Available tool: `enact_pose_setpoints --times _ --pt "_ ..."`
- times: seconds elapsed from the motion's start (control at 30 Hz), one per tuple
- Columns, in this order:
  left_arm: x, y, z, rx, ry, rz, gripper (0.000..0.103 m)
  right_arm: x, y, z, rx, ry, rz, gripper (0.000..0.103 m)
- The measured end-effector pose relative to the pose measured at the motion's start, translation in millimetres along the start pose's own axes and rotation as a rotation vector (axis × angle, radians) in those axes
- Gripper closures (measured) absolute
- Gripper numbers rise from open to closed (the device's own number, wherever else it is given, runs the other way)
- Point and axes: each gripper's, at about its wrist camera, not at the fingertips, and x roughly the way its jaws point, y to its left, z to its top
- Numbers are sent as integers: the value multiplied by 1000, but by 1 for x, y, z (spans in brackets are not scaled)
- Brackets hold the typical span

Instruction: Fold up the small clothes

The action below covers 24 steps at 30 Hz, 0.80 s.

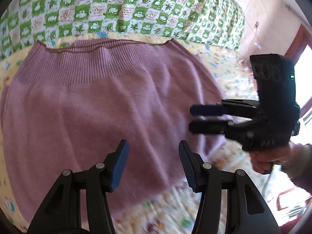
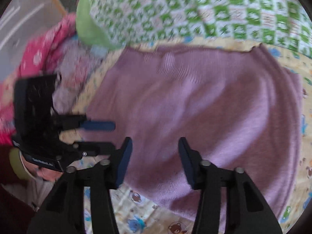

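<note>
mauve knit garment (image 1: 101, 105) lies spread flat on the yellow cartoon-print sheet (image 1: 220, 70) of the bed.
left tool (image 1: 153, 163) and right tool (image 2: 155, 160) hover over its near edge, jaws apart, nothing gripped; green checked quilt (image 1: 120, 9) on far side.

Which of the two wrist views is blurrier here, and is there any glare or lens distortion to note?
Right wrist view: heavy motion smear over the green checked quilt and purple sweater. Left wrist view: sharper, blurred only near its lower edge; blown-out window at right. Both show fisheye bowing and dark corners.
</note>
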Motion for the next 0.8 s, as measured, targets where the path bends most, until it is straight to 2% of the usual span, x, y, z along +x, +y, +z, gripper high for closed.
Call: enact_pose_setpoints --times 0.13,0.2,0.27,0.3,0.33,0.4,0.5,0.57,0.67,0.73,0.77,0.8 --pt "28 23 5 -38 15 55 54 23 -23 4 19 -3 -52 58" --pt "35 39 12 -72 16 57 68 28 -45 10 73 -39 -97 60" --pt "32 59 20 -113 8 42 75 27 -73 17 146 -86 -133 60" --pt "29 68 25 -131 -1 46 74 25 -84 21 174 -104 -158 60" --pt "27 79 32 -143 -11 82 74 23 -95 24 201 -124 -177 60" --pt "21 100 44 -172 -30 106 74 13 -120 36 263 -169 -179 60" --pt "9 138 59 -241 -53 193 73 6 -138 49 291 -188 -215 65" --pt "4 168 64 -316 -48 189 77 4 -148 53 314 -196 -240 67" --pt "-1 188 64 -367 -47 172 88 -7 -169 48 402 -246 -247 67" --pt "-8 192 63 -367 -62 189 87 -13 -181 44 468 -277 -239 67" --pt "-12 193 62 -370 -68 224 83 -18 -183 41 492 -288 -230 67" --pt "-17 195 60 -387 -77 209 81 -21 -185 39 511 -294 -210 67"
